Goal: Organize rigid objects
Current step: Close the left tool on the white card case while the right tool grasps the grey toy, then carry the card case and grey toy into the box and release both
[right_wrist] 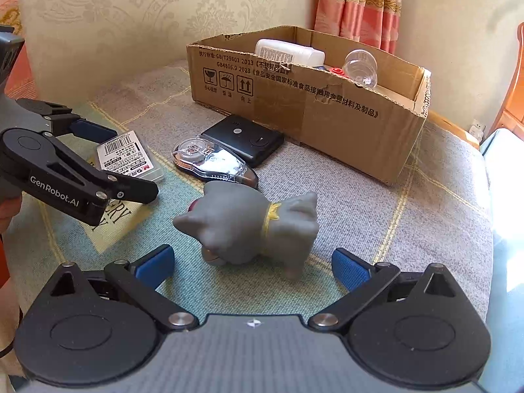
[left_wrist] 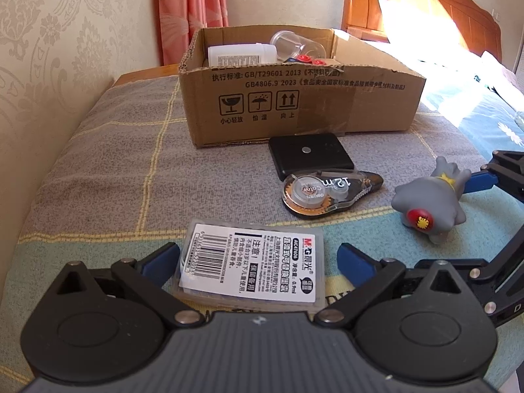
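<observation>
A clear plastic case with a white barcode label (left_wrist: 252, 263) (right_wrist: 129, 157) lies flat on the cloth between the blue pads of my open left gripper (left_wrist: 258, 262) (right_wrist: 108, 157), untouched. A grey toy figure (right_wrist: 252, 226) (left_wrist: 425, 203) lies on its side just ahead of my open right gripper (right_wrist: 252, 267), between its spread fingers. A clear correction-tape dispenser (left_wrist: 324, 193) (right_wrist: 213, 160) and a flat black device (left_wrist: 309, 157) (right_wrist: 244, 139) lie in front of the cardboard box (left_wrist: 294, 108) (right_wrist: 327, 114). The box holds a white bottle (left_wrist: 240, 54) (right_wrist: 288, 52) and a clear cup (left_wrist: 298, 44) (right_wrist: 360, 67).
A checked grey and teal cloth (left_wrist: 114, 163) covers the surface, which drops off at the left and near edges. A wallpapered wall (left_wrist: 65, 32) and pink curtain (left_wrist: 193, 6) stand behind. A wooden headboard (left_wrist: 425, 9) and sunlit bedding lie to the right.
</observation>
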`<state>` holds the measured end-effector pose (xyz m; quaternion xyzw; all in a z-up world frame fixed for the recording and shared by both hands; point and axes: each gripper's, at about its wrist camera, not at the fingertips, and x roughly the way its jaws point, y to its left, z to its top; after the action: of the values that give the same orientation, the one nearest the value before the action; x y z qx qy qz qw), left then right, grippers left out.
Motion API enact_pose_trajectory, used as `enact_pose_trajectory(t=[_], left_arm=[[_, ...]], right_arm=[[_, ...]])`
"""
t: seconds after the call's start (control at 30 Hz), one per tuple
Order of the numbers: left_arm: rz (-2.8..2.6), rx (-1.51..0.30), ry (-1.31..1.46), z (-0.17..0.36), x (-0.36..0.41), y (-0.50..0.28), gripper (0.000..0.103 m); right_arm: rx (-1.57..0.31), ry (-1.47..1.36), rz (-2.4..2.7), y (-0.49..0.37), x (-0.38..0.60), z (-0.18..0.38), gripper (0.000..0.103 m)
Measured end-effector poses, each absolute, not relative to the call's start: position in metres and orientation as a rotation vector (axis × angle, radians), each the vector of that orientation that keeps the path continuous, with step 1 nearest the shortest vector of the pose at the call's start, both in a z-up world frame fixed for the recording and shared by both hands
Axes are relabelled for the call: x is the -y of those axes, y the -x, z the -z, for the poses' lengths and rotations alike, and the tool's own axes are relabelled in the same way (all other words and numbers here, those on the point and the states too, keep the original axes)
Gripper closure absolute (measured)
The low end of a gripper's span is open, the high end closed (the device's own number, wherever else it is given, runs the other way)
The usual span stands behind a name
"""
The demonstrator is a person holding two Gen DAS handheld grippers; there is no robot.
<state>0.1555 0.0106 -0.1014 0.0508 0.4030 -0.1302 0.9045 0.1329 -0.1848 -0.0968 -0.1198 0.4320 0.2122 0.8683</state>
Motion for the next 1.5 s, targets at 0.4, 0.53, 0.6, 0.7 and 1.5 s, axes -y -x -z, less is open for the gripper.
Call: enact_pose_trajectory(t=[0.4, 0.53, 0.6, 0.7, 1.5], left_arm=[[0.274, -0.828, -0.102, 0.099, -0.022, -0.156, 0.01], [0.302, -0.824, -0.111, 0.1, -0.02, -0.154, 0.01], [0.312, -0.817, -0.115, 0.1, -0.021, -0.155, 0.01], [0.324, -0.822, -0.12, 0.1, -0.023, -0.155, 0.01], [0.342, -0.875, -0.131, 0.094, -0.021, -0.158, 0.013]], right_arm=[[-0.906, 0.225, -0.379, -0.135, 0.173, 0.098, 0.0], [-0.899, 0.231, -0.332, -0.135, 0.169, 0.097, 0.0], [-0.887, 0.224, -0.325, -0.134, 0.168, 0.095, 0.0], [-0.878, 0.202, -0.31, -0.135, 0.168, 0.091, 0.0], [-0.908, 0.188, -0.256, -0.138, 0.162, 0.084, 0.026]])
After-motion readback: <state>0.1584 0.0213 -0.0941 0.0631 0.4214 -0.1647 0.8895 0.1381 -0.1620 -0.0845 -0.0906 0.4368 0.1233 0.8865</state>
